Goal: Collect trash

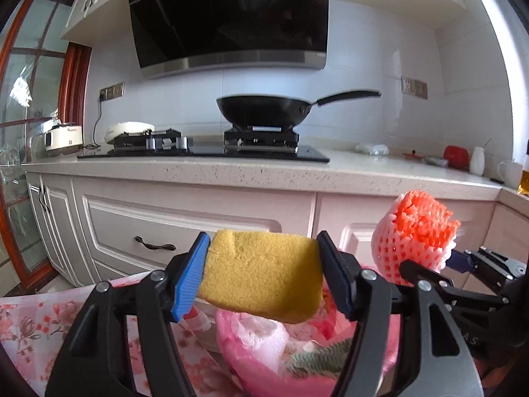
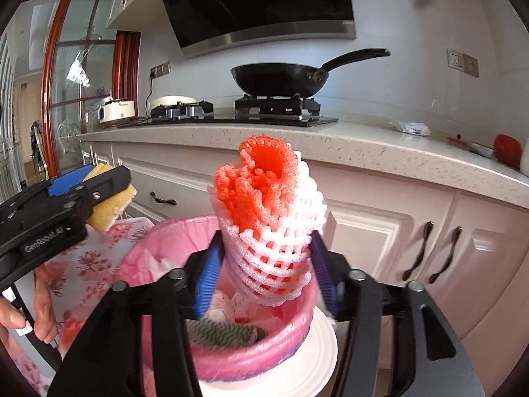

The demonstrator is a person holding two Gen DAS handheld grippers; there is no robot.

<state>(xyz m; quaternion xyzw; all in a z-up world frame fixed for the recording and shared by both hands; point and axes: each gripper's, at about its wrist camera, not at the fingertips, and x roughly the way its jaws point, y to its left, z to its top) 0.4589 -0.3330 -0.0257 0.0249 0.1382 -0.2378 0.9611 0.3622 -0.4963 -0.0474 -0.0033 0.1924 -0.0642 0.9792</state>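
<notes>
While both of your loads hang above the pink-lined bin (image 2: 231, 354), neither is safely in yet. Your left gripper (image 1: 263, 274) clamps the yellow sponge (image 1: 261, 274) between its blue pads, near the bin's left rim and partly over the floral tablecloth (image 1: 29, 324). Your right gripper (image 2: 266, 274) has the foam fruit net (image 2: 271, 228) standing between its jaws; whether the pads grip it I cannot tell. Let go carelessly and the light net may tip off the far rim, and the sponge could bounce onto the cloth.
</notes>
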